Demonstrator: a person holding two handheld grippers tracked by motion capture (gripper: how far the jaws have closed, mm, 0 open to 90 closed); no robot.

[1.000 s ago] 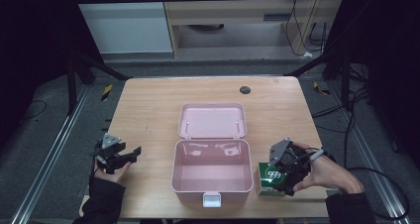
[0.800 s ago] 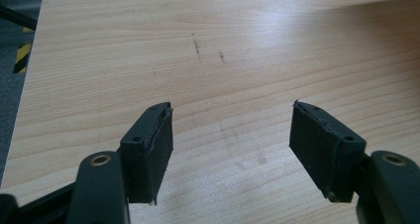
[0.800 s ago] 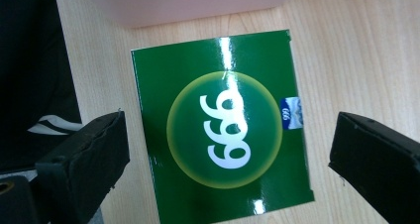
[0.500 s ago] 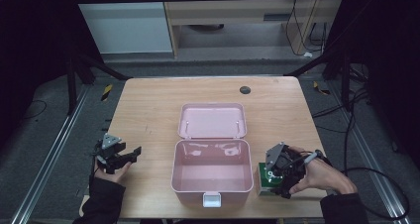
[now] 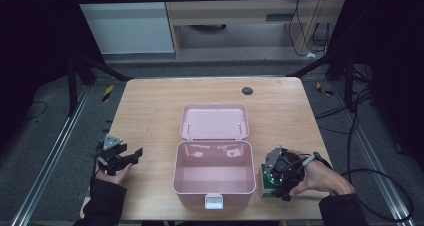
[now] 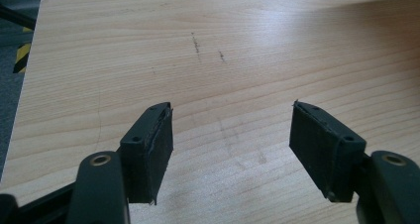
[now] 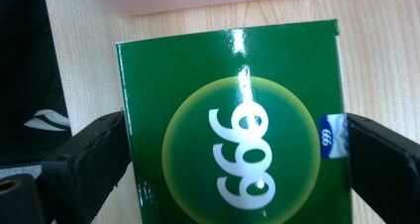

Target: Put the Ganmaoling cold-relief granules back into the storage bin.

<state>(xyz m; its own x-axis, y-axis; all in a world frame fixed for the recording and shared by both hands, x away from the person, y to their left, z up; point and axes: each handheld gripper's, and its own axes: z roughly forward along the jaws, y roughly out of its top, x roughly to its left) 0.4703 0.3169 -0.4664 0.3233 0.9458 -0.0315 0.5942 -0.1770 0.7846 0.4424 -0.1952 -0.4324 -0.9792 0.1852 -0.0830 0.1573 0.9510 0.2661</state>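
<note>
Fingers of R gripper (image 7: 235,149) have just been closing on green box (image 7: 233,130), now between them, pads touching both sides. R hand has dropped onto it; grip looks near ready for lift to pink case (image 5: 215,173). L gripper (image 6: 242,154) wide, nothing between.

One pink case (image 5: 214,178), one green box (image 7: 233,135), two tools, perhaps one knob (image 5: 247,90)

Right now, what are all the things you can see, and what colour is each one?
box: one, pink, open, middle of the table, lid laid back behind it.
packet: one, green with white 999, on the table right of the box, between the right gripper's jaws.
round spot: one, dark, far side of the table.
table: one, light wood.
left gripper: one, black, open over bare table.
right gripper: one, black, jaws just been closing at the packet's sides.
</note>
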